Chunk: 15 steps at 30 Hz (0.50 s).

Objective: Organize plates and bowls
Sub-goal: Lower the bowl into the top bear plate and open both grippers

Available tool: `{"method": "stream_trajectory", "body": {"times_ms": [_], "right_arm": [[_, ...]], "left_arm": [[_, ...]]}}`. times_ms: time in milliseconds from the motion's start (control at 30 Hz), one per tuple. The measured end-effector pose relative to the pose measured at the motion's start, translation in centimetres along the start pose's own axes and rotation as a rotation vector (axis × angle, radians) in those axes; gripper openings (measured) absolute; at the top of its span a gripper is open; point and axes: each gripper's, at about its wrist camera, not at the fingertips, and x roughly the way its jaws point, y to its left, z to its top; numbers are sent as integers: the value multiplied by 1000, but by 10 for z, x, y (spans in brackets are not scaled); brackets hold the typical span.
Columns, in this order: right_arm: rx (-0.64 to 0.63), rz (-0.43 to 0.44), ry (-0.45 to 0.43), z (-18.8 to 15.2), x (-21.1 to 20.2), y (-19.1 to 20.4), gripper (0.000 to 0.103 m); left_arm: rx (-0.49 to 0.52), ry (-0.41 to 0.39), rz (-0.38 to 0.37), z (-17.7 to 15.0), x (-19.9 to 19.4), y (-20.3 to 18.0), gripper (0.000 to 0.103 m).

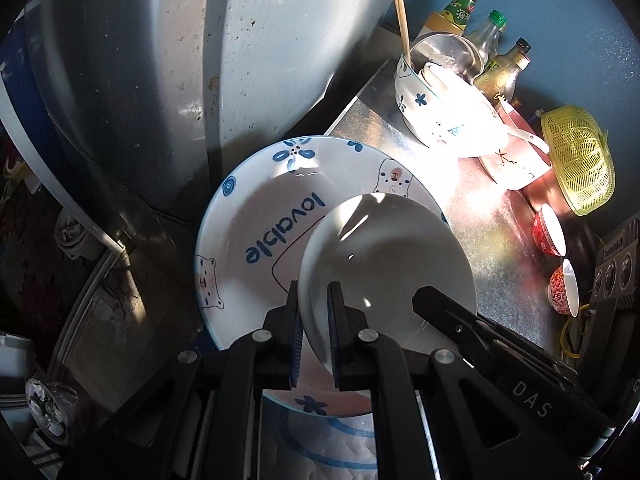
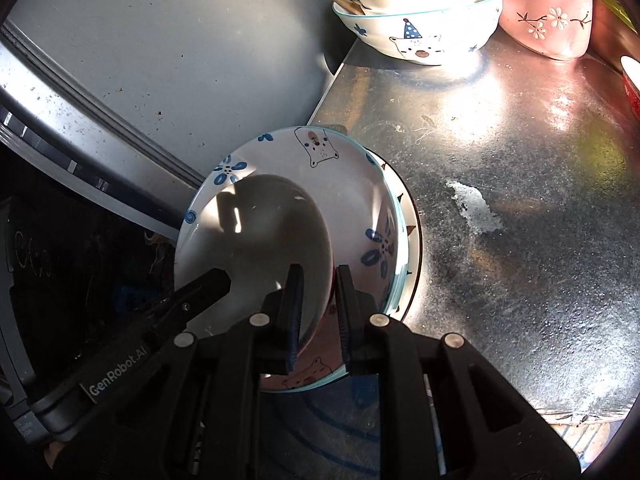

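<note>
A small plain white plate [image 1: 388, 256] is held over a larger plate [image 1: 256, 216] printed with bears, blue flowers and the word "lovable". My left gripper [image 1: 314, 292] is shut on the small plate's near rim. One of the right gripper's fingers [image 1: 436, 304] reaches onto the same plate from the right. In the right wrist view my right gripper [image 2: 320, 276] is shut on the white plate's [image 2: 260, 240] right rim, and the left gripper's finger [image 2: 204, 288] shows at the left. The patterned plate [image 2: 344, 164] lies on another plate's rim [image 2: 414, 240]. Whether the white plate touches it I cannot tell.
The plates sit at the near-left corner of a metal counter [image 2: 500, 160]. At its back stand a bear-print bowl [image 1: 432, 116] holding chopsticks and spoons, a pink square bowl [image 2: 548, 20], a yellow basket [image 1: 580, 160], two red cups [image 1: 550, 236] and bottles [image 1: 508, 68]. A grey wall [image 1: 260, 40] rises on the left.
</note>
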Motion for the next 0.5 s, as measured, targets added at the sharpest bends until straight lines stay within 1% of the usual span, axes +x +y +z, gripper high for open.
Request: {"method": "stream_trajectory", "body": {"times_ms": [500], "right_arm": [[11, 0, 5, 2, 4, -4, 19]], "left_arm": [[-1, -12, 0, 0, -1, 1, 9]]}}
